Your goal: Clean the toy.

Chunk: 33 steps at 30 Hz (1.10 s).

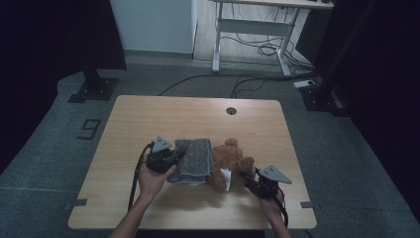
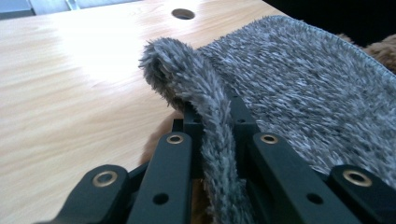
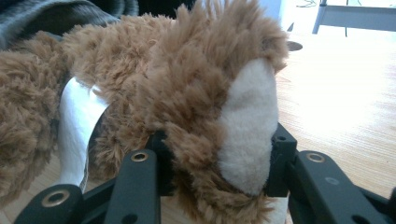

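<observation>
A brown teddy bear (image 1: pixel 232 159) lies on the wooden table (image 1: pixel 148 119), with a grey fuzzy cloth (image 1: pixel 194 159) draped over its left part. My left gripper (image 1: pixel 173 156) is at the cloth's left edge. In the left gripper view that gripper (image 2: pixel 215 109) is shut on a rolled edge of the grey cloth (image 2: pixel 303 84). My right gripper (image 1: pixel 249 177) is at the bear's near right side. In the right gripper view it (image 3: pixel 217 140) is shut on a bear paw with a cream pad (image 3: pixel 247 126). A white tag (image 3: pixel 77 121) hangs from the bear (image 3: pixel 154 60).
A round cable hole (image 1: pixel 231 110) sits near the table's far edge. Behind the table stand a white desk frame (image 1: pixel 252 29), floor cables (image 1: pixel 257 82) and black stand bases (image 1: pixel 94 89) at the left and at the right. Bare tabletop lies on the far and left sides.
</observation>
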Available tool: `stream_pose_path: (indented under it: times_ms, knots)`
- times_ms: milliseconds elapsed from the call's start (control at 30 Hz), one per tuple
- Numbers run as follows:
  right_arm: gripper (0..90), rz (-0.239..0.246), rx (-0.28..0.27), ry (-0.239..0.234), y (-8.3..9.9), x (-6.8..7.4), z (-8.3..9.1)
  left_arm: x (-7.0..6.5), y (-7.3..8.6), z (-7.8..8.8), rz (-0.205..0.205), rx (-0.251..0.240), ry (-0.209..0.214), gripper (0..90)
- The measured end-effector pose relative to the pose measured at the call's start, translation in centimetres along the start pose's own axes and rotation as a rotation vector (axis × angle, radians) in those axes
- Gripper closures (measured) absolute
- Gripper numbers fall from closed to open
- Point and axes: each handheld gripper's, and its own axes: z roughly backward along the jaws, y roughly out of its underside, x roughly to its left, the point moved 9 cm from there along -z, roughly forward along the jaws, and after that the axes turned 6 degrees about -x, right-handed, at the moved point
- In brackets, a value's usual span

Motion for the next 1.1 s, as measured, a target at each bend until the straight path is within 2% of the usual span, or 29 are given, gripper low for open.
stream_pose_path:
  times_ms: [67,167,300,333,367,400,500,567,600,633,667,700,733,767,800,833,867,900,933,967,1000,1033,1067,1100]
  knots:
    - [58.9,-0.003,-0.001,0.000,0.0,0.0,0.0,1.0,0.9,0.6,0.017,-0.004,-0.019,81.8]
    - [58.9,-0.004,-0.001,0.001,0.0,0.0,0.0,1.7,1.6,0.9,0.027,0.002,-0.031,81.8]
    - [58.9,-0.007,-0.002,0.002,0.0,-0.1,-0.1,2.8,3.2,1.0,0.051,0.030,-0.051,81.9]
    - [59.0,-0.008,-0.003,0.003,0.0,-0.1,-0.1,3.3,4.2,0.8,0.062,0.057,-0.058,81.9]
    - [59.0,-0.008,-0.003,0.003,0.0,-0.1,-0.1,3.3,4.2,0.8,0.062,0.057,-0.058,81.9]
    - [59.0,-0.010,-0.002,0.004,0.1,-0.1,-0.1,3.7,5.0,0.6,0.080,0.073,-0.058,81.9]
    - [59.0,-0.015,-0.004,0.003,0.1,-0.1,-0.1,3.9,4.9,0.6,0.095,0.070,-0.051,82.2]
    - [59.1,-0.014,-0.004,0.010,0.1,-0.2,-0.1,3.6,3.9,0.9,0.092,0.048,-0.051,82.4]
    - [59.1,-0.016,-0.003,0.012,0.1,-0.3,-0.1,2.9,2.3,1.3,0.077,0.017,-0.040,82.4]
    - [59.1,-0.016,-0.003,0.012,0.1,-0.3,-0.1,2.9,2.3,1.3,0.077,0.017,-0.040,82.5]
    - [59.1,-0.025,-0.003,0.012,0.1,-0.4,-0.1,1.8,0.6,1.4,0.051,-0.010,-0.021,82.5]
    - [59.1,-0.025,-0.003,0.012,0.1,-0.4,-0.1,1.8,0.6,1.4,0.051,-0.010,-0.021,82.5]
    - [59.1,-0.030,-0.004,0.011,0.2,-0.5,-0.2,0.2,-1.1,1.2,0.028,-0.036,0.009,82.5]
    - [59.1,-0.030,-0.003,0.011,0.1,-0.4,-0.2,0.2,-1.1,1.2,0.028,-0.036,0.009,82.4]
    - [59.1,-0.027,-0.003,0.011,0.1,-0.4,-0.2,-1.8,-2.6,0.5,-0.001,-0.049,0.047,82.5]
    - [59.1,-0.027,-0.003,0.011,0.1,-0.4,-0.2,-1.8,-2.6,0.5,-0.001,-0.049,0.047,82.5]
    - [59.1,-0.026,-0.003,0.012,0.1,-0.4,-0.1,-4.0,-3.8,-0.5,-0.032,-0.051,0.083,82.5]
    - [59.1,-0.027,-0.003,0.012,0.1,-0.4,-0.1,-4.0,-3.8,-0.5,-0.032,-0.051,0.083,82.5]
    - [59.1,-0.027,-0.003,0.012,0.1,-0.4,-0.1,-6.5,-4.9,-1.7,-0.069,-0.048,0.121,82.5]
    - [59.1,-0.027,-0.003,0.012,0.1,-0.4,-0.1,-6.5,-4.9,-1.7,-0.069,-0.048,0.121,82.5]
    - [59.1,-0.027,-0.003,0.011,0.1,-0.4,-0.1,-9.3,-5.9,-2.9,-0.107,-0.051,0.161,82.5]
    - [59.1,-0.027,-0.003,0.011,0.1,-0.4,-0.1,-9.3,-5.9,-2.9,-0.107,-0.051,0.161,82.5]
    - [59.0,-0.025,-0.003,0.010,0.1,-0.4,-0.1,-11.0,-6.4,-3.6,-0.135,-0.052,0.186,82.5]
    - [59.0,-0.025,-0.003,0.010,0.1,-0.4,-0.1,-12.1,-6.7,-4.0,-0.156,-0.054,0.195,82.5]
